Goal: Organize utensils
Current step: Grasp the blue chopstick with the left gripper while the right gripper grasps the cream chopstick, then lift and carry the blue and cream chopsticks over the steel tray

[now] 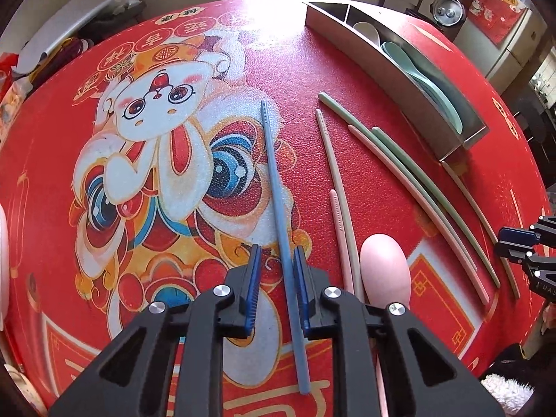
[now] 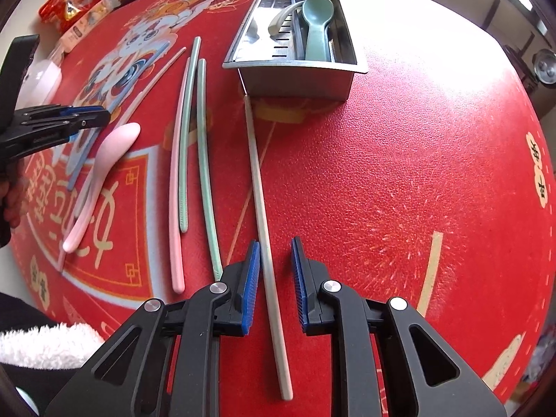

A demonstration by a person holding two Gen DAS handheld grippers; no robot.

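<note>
Left gripper (image 1: pixel 277 264) jaws narrowed around blue chopstick (image 1: pixel 278 187), not visibly pressing, right gripper (image 2: pixel 275 258) jaws likewise around white chopstick (image 2: pixel 259 187), red bench (image 2: pixel 399 173)

Your counter wears a red printed cover (image 2: pixel 399 160) with a pebbled, leather-like grain that shines under the light. The rectangular steel utensil tray (image 2: pixel 299 78) looks brushed and reflective. The blue chopstick (image 1: pixel 278 187) and pale grey chopstick (image 2: pixel 264 229) look like matt plastic, while the pink spoon (image 1: pixel 384 267) is smooth.
</note>
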